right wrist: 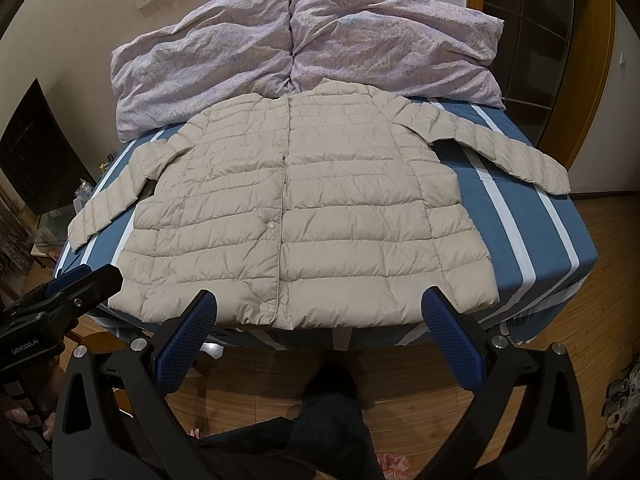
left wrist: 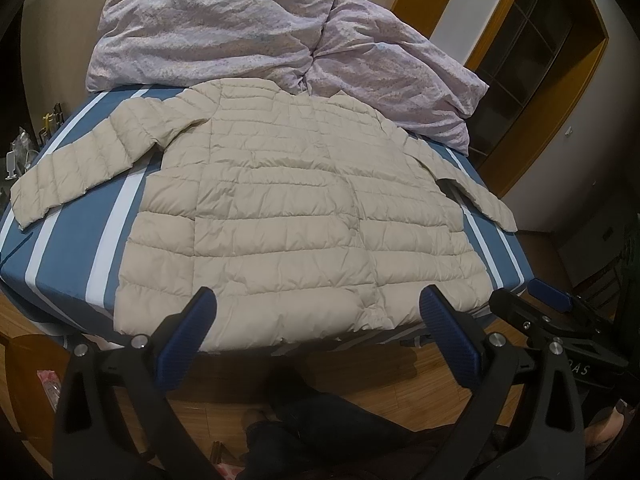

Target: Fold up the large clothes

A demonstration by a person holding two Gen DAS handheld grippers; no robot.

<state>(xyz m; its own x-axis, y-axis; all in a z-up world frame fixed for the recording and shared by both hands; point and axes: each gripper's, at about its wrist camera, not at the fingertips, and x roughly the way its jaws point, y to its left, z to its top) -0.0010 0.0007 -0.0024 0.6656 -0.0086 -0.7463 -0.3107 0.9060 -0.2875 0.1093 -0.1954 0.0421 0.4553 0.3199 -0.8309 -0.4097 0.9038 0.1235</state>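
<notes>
A beige quilted puffer jacket (left wrist: 292,208) lies flat and buttoned on the bed, hem toward me, both sleeves spread out to the sides. It also shows in the right wrist view (right wrist: 304,216). My left gripper (left wrist: 318,308) is open and empty, held just short of the hem. My right gripper (right wrist: 320,308) is open and empty too, at the hem's front edge. The right gripper's finger (left wrist: 548,298) shows at the right of the left wrist view; the left gripper (right wrist: 76,286) shows at the left of the right wrist view.
The bed has a blue sheet with white stripes (left wrist: 76,236). A crumpled lilac duvet (left wrist: 248,28) is heaped at the far end. Wooden floor (right wrist: 592,320) lies around the bed. My legs (right wrist: 328,412) stand below. A dark screen (right wrist: 36,148) stands left.
</notes>
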